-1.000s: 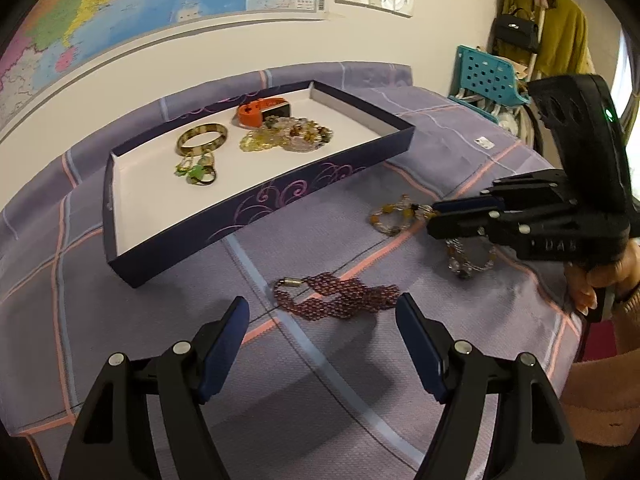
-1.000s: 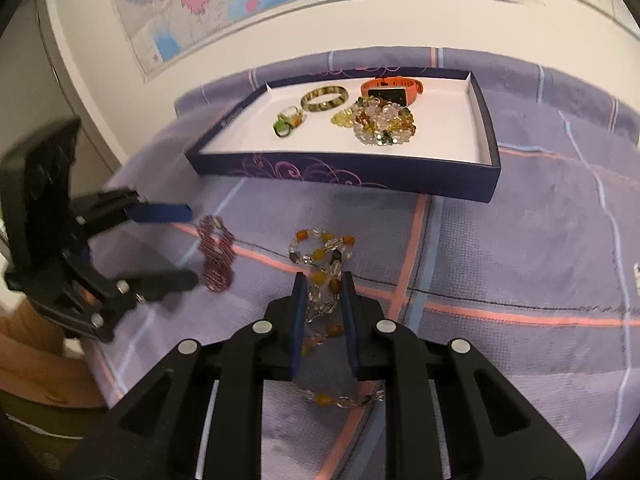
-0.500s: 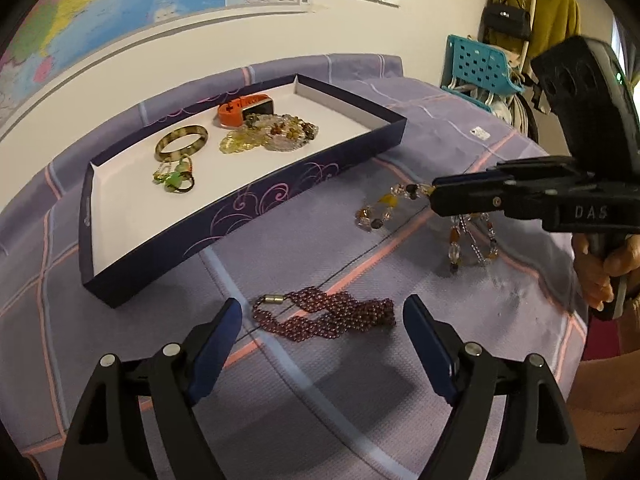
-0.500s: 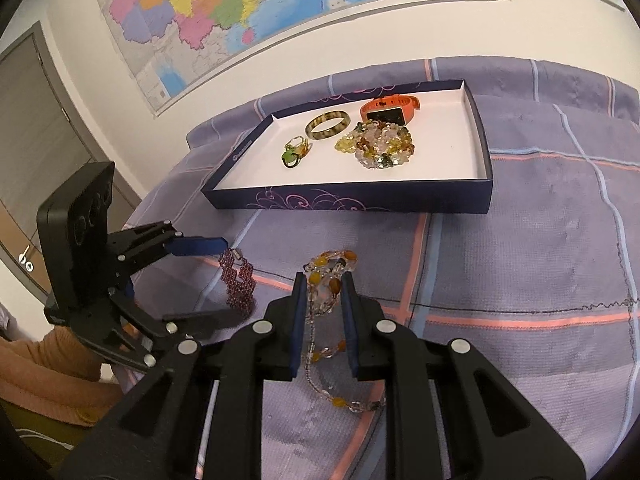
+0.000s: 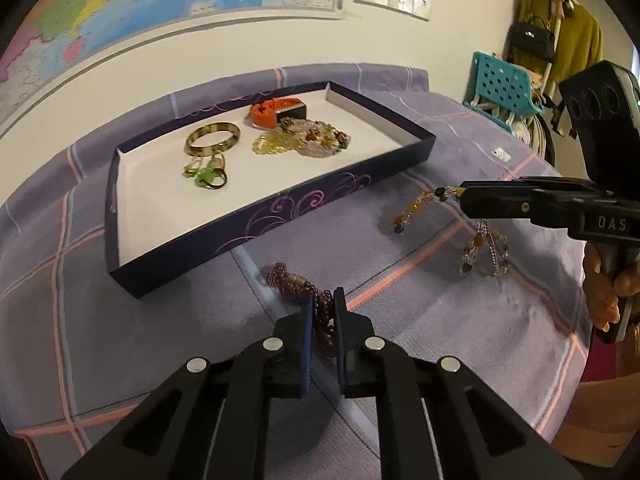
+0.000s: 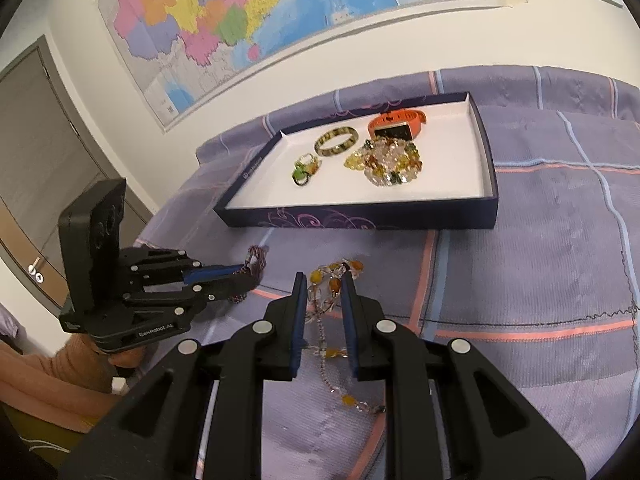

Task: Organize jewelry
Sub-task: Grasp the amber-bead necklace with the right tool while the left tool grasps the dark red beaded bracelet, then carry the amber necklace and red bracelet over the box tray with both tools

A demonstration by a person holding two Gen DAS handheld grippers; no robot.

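Pinching purple beads (image 5: pixel 320 312), the left claw (image 5: pixel 322 300) hides them; right view (image 6: pixel 256 258) shows them dangling.

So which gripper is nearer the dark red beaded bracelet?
Left. The left gripper is shut on the dark red beaded bracelet; the right gripper is off to its side, clamped on the amber bead necklace.

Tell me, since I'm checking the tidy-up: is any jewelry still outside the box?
Yes. The maroon bead necklace in the left gripper and the amber bead necklace in the right gripper remain outside the box.
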